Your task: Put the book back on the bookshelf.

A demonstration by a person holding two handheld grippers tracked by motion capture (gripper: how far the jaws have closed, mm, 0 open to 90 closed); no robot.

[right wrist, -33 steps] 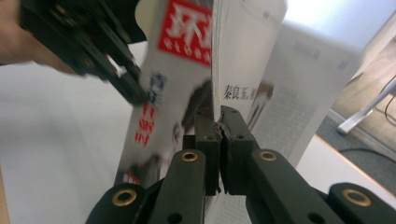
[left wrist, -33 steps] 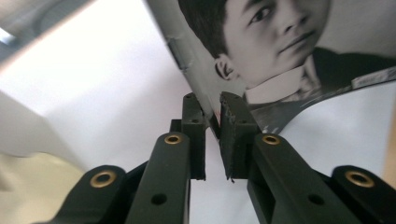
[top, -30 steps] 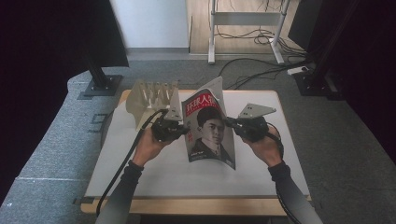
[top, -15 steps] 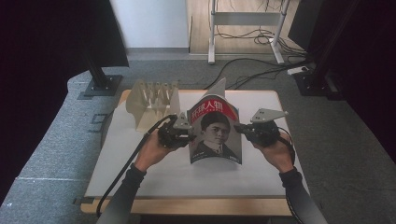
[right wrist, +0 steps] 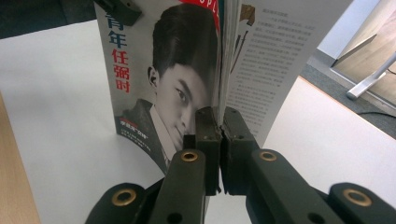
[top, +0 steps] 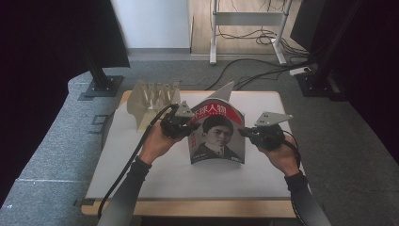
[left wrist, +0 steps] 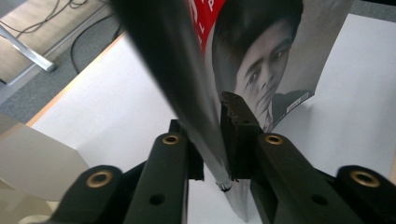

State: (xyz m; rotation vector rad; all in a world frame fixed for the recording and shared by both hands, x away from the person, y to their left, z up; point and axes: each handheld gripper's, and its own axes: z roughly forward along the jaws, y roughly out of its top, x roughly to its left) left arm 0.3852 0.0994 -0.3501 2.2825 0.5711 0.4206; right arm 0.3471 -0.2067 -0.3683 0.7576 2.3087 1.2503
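A magazine [top: 217, 136] with a red title band and a portrait on its cover stands upright on the white table [top: 188, 179], its cover facing the person. My left gripper [top: 190, 127] is shut on its left edge, and the left gripper view shows the jaws [left wrist: 212, 126] clamped on the magazine's edge [left wrist: 261, 60]. My right gripper [top: 242, 133] is shut on the right edge. Seen from the right gripper [right wrist: 219, 116], the jaws pinch the cover and several pages of the magazine [right wrist: 173, 79], while a loose inner page fans out behind.
A beige slotted rack [top: 153, 99] stands at the table's back left, close behind my left hand; its side [left wrist: 32, 163] appears in the left gripper view. A black stand base [top: 101, 84] and cables [top: 254, 70] lie on the grey floor beyond the table.
Both grippers have brought the magazine a little nearer the person and squared it up; it was tilted with its cover angled away and now stands straight, cover facing the camera.
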